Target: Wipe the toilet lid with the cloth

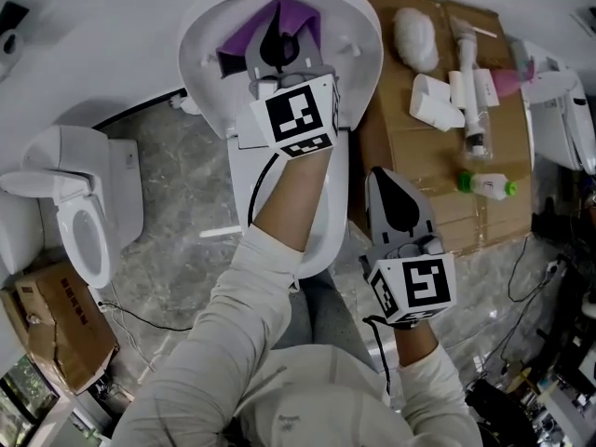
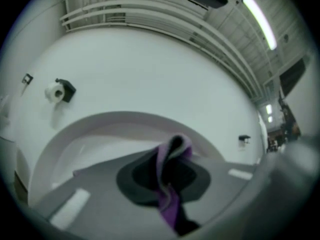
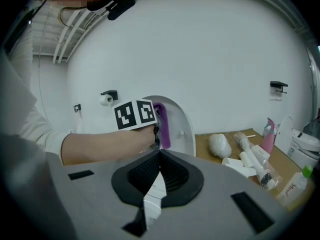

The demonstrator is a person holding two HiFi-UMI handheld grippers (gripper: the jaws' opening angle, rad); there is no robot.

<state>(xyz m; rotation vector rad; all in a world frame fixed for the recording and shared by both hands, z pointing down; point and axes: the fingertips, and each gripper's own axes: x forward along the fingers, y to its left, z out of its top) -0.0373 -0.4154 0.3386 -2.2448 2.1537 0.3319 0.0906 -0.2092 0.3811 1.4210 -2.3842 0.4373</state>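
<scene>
Lying against the raised toilet lid (image 1: pixel 358 49) near its upper edge, the purple cloth (image 1: pixel 300 15) is clamped between the jaws of the left gripper (image 1: pixel 277 40). The right gripper (image 1: pixel 384 182) is held just off the toilet bowl (image 1: pixel 332 203)'s right edge, jaws closed together.

The left tongs (image 1: pixel 277 24) hide part of the cloth (image 1: pixel 303 17); print on the bottle (image 1: pixel 486 185) is unreadably small.

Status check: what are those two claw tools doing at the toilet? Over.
Left gripper shut on purple cloth, against raised toilet lid. Right gripper shut, empty, off the lid. Nothing blocking.
</scene>
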